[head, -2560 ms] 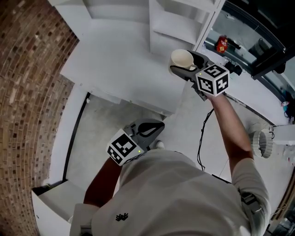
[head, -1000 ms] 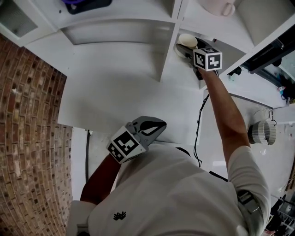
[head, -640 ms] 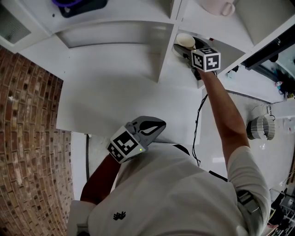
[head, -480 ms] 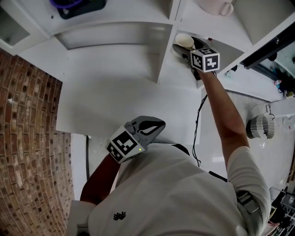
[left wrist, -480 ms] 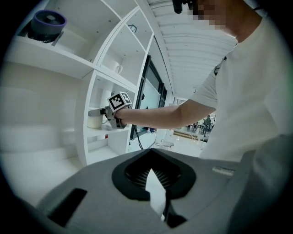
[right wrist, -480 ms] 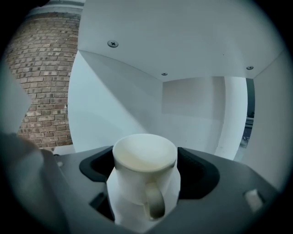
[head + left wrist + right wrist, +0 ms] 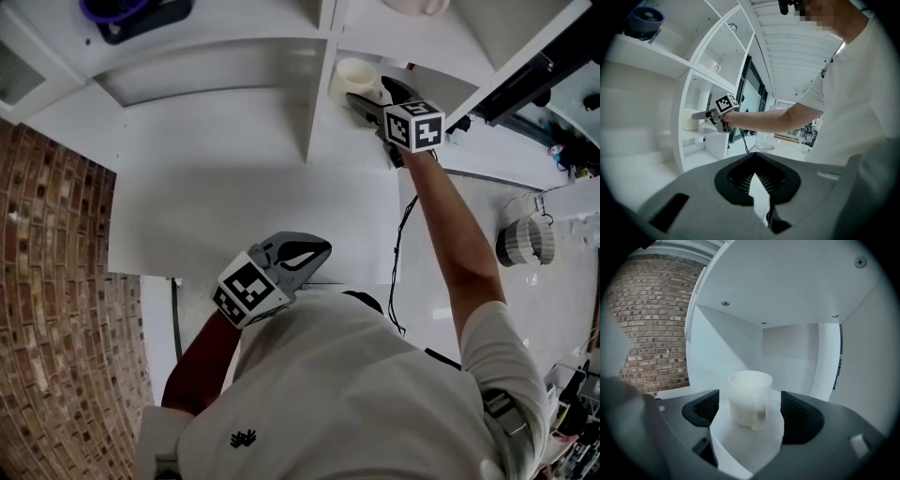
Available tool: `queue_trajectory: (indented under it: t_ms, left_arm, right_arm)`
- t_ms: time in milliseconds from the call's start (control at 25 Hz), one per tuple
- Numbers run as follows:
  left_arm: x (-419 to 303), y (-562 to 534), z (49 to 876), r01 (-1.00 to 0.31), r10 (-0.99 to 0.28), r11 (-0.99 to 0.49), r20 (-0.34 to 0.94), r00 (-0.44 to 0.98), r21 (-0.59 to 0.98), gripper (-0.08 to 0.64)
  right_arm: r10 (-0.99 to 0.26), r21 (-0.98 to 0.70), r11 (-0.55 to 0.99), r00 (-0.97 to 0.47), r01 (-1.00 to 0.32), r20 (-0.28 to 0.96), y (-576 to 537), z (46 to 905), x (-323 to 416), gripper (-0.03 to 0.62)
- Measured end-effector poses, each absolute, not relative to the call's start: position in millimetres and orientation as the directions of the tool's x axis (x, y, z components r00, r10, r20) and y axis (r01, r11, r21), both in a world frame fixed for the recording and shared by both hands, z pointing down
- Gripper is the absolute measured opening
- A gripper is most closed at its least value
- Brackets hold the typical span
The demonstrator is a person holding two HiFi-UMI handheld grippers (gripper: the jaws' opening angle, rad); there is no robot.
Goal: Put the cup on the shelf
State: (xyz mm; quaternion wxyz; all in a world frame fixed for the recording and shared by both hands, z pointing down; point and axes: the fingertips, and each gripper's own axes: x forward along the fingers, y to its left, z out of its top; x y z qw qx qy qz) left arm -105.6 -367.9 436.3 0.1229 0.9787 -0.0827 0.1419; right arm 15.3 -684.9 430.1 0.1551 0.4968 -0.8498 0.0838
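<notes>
A cream cup [image 7: 354,75] stands upright on the white shelf board [image 7: 349,141], just right of the vertical divider [image 7: 319,84]. My right gripper [image 7: 368,90] reaches into that compartment, open, one jaw on each side of the cup. In the right gripper view the cup [image 7: 750,397] sits between the pads [image 7: 703,409] with a gap on both sides, its handle facing me, on the shelf floor [image 7: 743,444]. My left gripper [image 7: 314,251] hangs low by the person's chest, shut and empty. From the left gripper view, that gripper [image 7: 757,180] looks toward the cup [image 7: 690,121].
Another pale mug [image 7: 412,5] stands on the shelf above. A purple object on a dark tray [image 7: 131,14] sits on an upper left shelf. A brick wall [image 7: 56,281] runs along the left. A cable [image 7: 405,244] and a round white fan [image 7: 525,242] are on the floor.
The right gripper carried the cup from the desk edge up into the shelf compartment. Its jaws now stand apart from the cup. The left gripper stayed put.
</notes>
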Motion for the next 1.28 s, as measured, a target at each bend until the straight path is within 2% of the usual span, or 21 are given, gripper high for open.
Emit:
queue_trajectory:
  t_ms: [120, 280, 440, 840, 1280]
  left_arm:
    - [-100.5, -364.1, 436.9, -0.183, -0.113, -0.959, 0.301, 0.947, 0.215, 0.005]
    - [-89.6, -357.7, 436.2, -0.167, -0.099, -0.965, 0.307, 0.947, 0.202, 0.005]
    - [-80.1, -350.9, 435.0, -0.164, -0.098, -0.966, 0.307, 0.947, 0.199, 0.005]
    - [-44.7, -316.0, 435.9, -0.217, -0.145, -0.956, 0.326, 0.934, 0.198, 0.005]
    - [-14.9, -270.0, 439.8, -0.305, -0.226, -0.933, 0.349, 0.91, 0.19, 0.005]
  right_arm:
    - [-0.824, 0.002, 0.478, -0.448, -0.878, 0.347, -670.0, 432.6, 24.1, 0.414]
    - [-0.83, -0.004, 0.471, -0.445, -0.882, 0.336, -643.7, 432.2, 35.9, 0.352]
    - [-0.83, -0.002, 0.481, -0.456, -0.877, 0.321, -616.5, 431.3, 39.7, 0.242]
    - [-0.792, -0.058, 0.543, -0.534, -0.838, 0.295, -526.7, 440.6, 40.6, 0.019]
    - [-0.708, -0.109, 0.633, -0.63, -0.766, 0.319, -410.7, 466.7, 44.4, 0.011]
